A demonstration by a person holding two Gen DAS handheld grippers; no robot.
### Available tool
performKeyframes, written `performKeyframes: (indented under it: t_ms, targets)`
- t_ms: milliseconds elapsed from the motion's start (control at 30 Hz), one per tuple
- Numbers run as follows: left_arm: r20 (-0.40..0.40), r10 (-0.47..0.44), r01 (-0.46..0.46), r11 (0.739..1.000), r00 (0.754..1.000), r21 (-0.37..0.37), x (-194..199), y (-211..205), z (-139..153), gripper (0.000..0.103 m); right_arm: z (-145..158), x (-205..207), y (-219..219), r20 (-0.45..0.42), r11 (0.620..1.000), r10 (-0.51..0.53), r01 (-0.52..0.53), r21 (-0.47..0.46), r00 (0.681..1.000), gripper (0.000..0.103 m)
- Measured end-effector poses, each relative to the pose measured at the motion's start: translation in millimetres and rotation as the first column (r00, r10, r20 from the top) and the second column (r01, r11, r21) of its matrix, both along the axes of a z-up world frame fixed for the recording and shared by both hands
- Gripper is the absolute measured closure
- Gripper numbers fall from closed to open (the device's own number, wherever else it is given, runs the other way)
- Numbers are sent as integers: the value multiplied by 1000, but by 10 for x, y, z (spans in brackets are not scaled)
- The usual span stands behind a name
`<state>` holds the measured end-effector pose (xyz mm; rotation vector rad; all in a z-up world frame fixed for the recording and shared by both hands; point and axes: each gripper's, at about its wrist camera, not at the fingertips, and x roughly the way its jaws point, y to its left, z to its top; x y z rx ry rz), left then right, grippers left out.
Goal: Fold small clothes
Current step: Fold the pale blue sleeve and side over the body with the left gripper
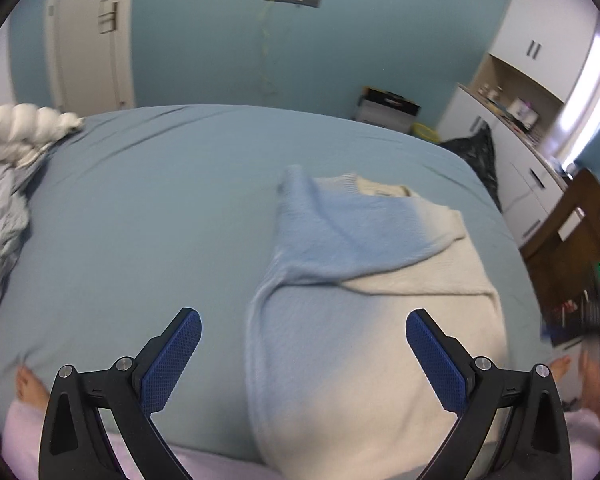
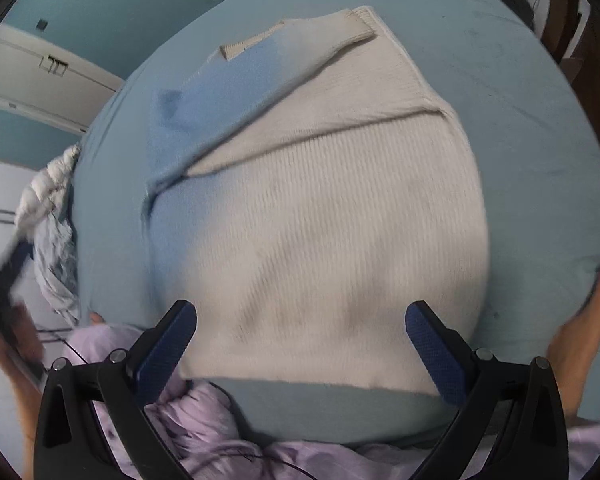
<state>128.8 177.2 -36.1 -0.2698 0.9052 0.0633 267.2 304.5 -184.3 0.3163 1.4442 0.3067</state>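
Presently, one knitted sweater (image 2: pixel 320 216), cream fading to blue, is laid flat on the bed (image 2: pixel 540 128), both sleeves folded across its chest, long axis running away from both tools. Two are counted: the right hand-held gripper (image 2: pixel 300 344), spread wide and empty, is poised over the hem, nearer; the left hand-held gripper (image 1: pixel 303 354), likewise wide and empty, is set over the blue side. One crumpled bedding heap (image 1: pixel 8 184) is noted apart.

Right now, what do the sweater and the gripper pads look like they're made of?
Sweater: soft knit, probably wool or acrylic yarn; ribbed rows and ribbed cuffs show, matte cream fading to blue. Gripper pads: blue, likely rubber or textured plastic, with a fine cross-hatched grid.
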Motion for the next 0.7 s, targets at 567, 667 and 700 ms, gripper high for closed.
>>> performKeyframes:
  t_ms: [567, 667, 700]
  targets:
    - [-90, 34, -26, 996, 995, 83, -48, 122, -548, 0, -1564, 2884, -199, -44, 890, -449, 451, 62, 892, 17]
    - [-108, 39, -30, 996, 993, 78, -27, 132, -606, 0, -1588, 2992, -108, 1, 880, -475, 475, 20, 880, 20]
    - [-113, 41, -32, 997, 993, 77, -26, 132, -619, 0, -1546, 3004, -62, 24, 883, -470, 470, -7, 882, 27]
